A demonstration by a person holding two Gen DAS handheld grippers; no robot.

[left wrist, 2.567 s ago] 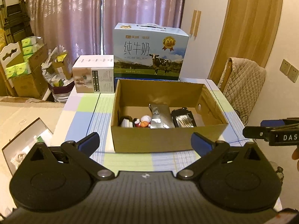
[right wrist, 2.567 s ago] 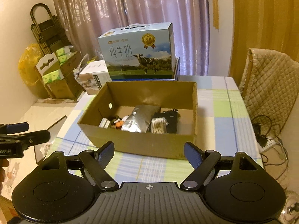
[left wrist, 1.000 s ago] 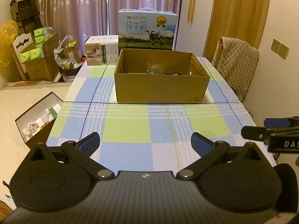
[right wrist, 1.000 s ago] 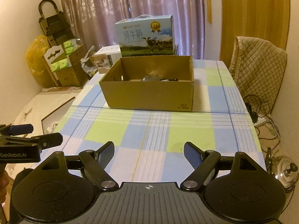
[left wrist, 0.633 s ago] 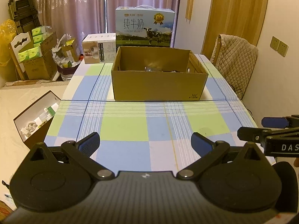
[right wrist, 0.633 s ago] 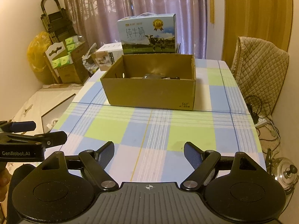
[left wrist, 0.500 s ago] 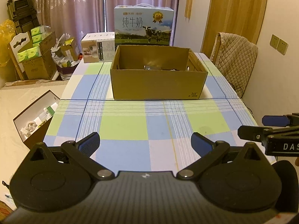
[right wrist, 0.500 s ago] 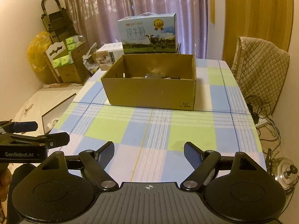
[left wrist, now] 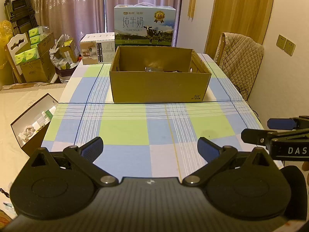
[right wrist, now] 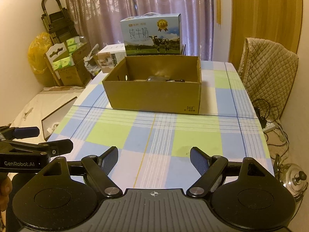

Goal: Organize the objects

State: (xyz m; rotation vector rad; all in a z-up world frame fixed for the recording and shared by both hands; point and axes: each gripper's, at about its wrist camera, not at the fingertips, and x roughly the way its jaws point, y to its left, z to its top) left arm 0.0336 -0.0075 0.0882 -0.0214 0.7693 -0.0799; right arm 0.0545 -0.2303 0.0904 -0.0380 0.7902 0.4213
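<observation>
Left tool point(left wrist: 150, 149) fingers spread apart, nothing between them, held above the near end of the desk point(left wrist: 123, 127). Right tool point(right wrist: 154, 158) same: fingers apart, empty, just beside the left one, level with it. In the left view the right tool shows at the right edge; in the right view the left tool sits at the left edge with part of a hand point(right wrist: 4, 191) under it.

Checked cloth, blue, green and white, bare between both tools and the box.

Cardboard box point(left wrist: 158, 89) straight ahead of both tools, well apart from them, open top, upright on the desk. Something silvery and something dark barely show over the front wall point(right wrist: 166, 80); cannot tell what they are.

Behind the box: milk carton pack point(left wrist: 143, 26) with a cow print, upright, and a small white box point(left wrist: 97, 50) ahead-left of it.

Right of the tools, a chair with a quilted cover point(right wrist: 268, 67). Left, on the floor, an open box point(left wrist: 32, 121) and stacked cartons point(left wrist: 32, 58). Curtain point(right wrist: 135, 5) at the far wall.
</observation>
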